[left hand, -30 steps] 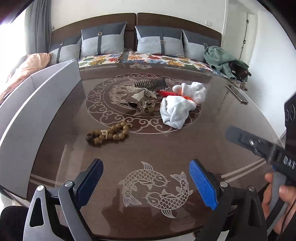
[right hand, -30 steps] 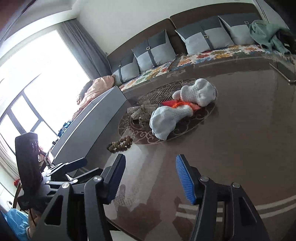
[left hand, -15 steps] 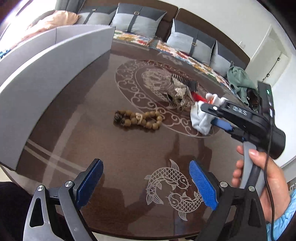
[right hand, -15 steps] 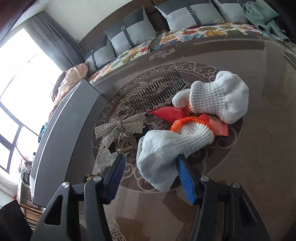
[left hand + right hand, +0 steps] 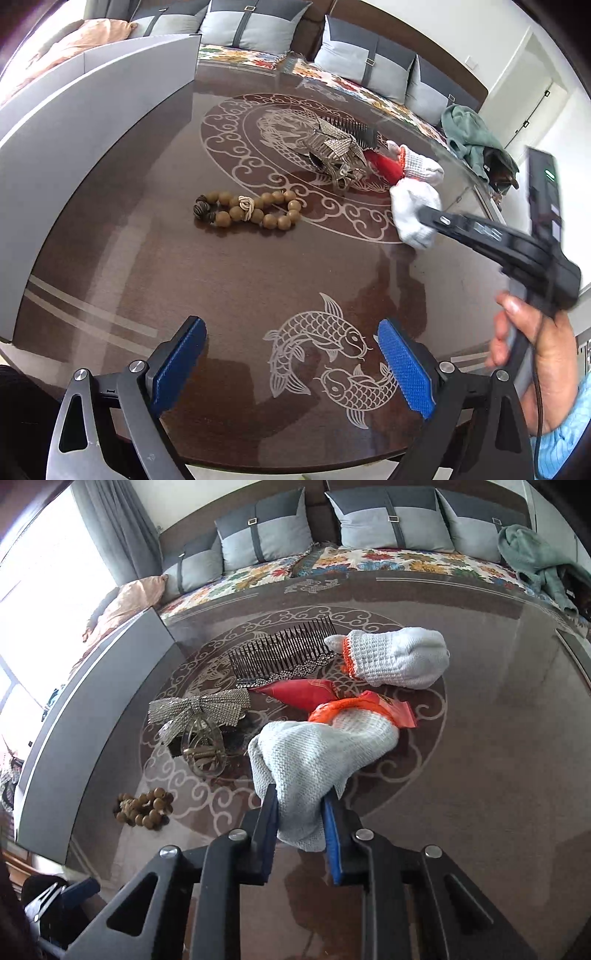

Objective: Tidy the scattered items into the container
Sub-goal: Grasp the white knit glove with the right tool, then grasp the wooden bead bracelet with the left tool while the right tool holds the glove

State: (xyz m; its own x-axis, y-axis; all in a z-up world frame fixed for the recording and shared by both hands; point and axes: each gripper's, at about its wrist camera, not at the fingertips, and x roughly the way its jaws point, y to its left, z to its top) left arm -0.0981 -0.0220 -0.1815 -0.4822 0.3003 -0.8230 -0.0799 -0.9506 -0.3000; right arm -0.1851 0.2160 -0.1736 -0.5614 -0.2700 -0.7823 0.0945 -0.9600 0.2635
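My right gripper (image 5: 301, 812) is shut on the near white knitted glove (image 5: 317, 753), which lies on the round brown table (image 5: 498, 757). This glove also shows in the left wrist view (image 5: 413, 210). A second white glove (image 5: 399, 657), a red packet (image 5: 306, 694), a black comb (image 5: 284, 650), a glittery bow hair clip (image 5: 201, 710) and a wooden bead bracelet (image 5: 247, 212) lie around it. The grey container (image 5: 74, 122) stands at the table's left edge. My left gripper (image 5: 291, 365) is open and empty above the fish pattern.
A sofa with grey cushions (image 5: 388, 524) and a floral cover runs behind the table. A green cloth (image 5: 469, 136) lies at the far right. The right hand and its gripper body (image 5: 517, 251) cross the right side of the left wrist view.
My right gripper has moved forward to the near glove and shut on it. My left gripper has shifted a little, with its jaws still open.
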